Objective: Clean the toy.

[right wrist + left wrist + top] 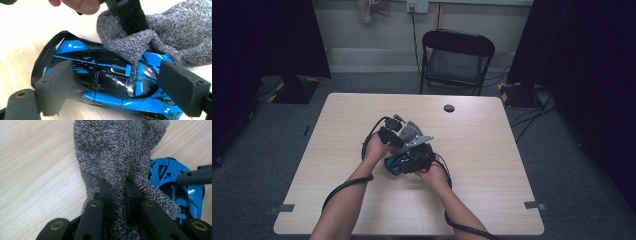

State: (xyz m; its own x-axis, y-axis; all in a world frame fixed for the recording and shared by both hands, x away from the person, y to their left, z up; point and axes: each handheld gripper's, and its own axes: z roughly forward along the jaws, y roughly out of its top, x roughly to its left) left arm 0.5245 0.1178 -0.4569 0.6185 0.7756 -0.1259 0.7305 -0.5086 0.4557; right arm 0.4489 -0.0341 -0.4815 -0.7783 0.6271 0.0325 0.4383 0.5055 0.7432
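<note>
Left gripper [117, 187] is clamped on the grey cloth [117, 152], which lies against the blue car [112, 85]. Right gripper [120, 87] spans the car end to end, apparently gripping it; pad contact is unclear.

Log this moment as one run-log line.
left gripper: shut on grey cloth | right gripper: jaws either side of blue toy car, closure unclear | cloth touching car | on table
</note>
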